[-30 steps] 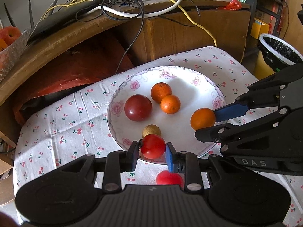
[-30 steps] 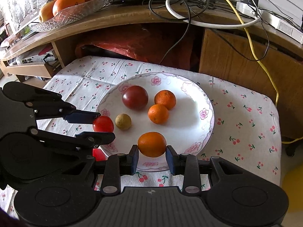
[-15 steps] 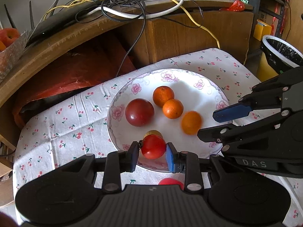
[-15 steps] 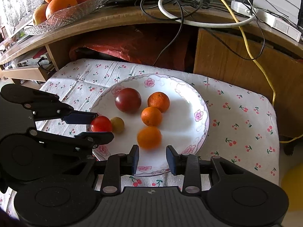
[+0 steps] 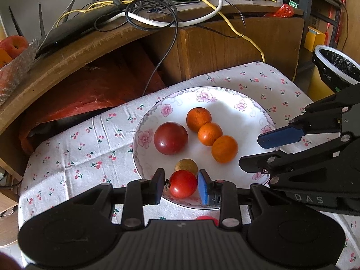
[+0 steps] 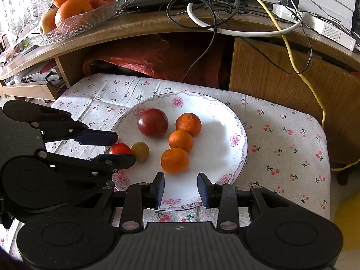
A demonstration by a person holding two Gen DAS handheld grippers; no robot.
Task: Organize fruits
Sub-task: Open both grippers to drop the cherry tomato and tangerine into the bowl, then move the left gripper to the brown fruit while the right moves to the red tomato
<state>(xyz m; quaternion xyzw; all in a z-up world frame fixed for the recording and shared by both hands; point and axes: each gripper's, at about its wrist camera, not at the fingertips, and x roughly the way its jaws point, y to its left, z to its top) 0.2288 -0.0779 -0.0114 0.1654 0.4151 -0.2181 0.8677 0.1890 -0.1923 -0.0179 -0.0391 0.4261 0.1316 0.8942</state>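
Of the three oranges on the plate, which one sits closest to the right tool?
The orange at the near end of the row, just ahead of the right tool, whose jaws stand open and empty. The other two oranges lie behind it, farther up the plate.

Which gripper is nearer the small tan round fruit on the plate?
Left. The left gripper holds a red tomato right beside the small tan round fruit; the right gripper sits empty at the plate's near rim, past the oranges.

A small table wears a white cloth with little red cherries. A big white plate with pink flowers sits in the middle of the cloth. A small red fruit lies near the plate's close edge.
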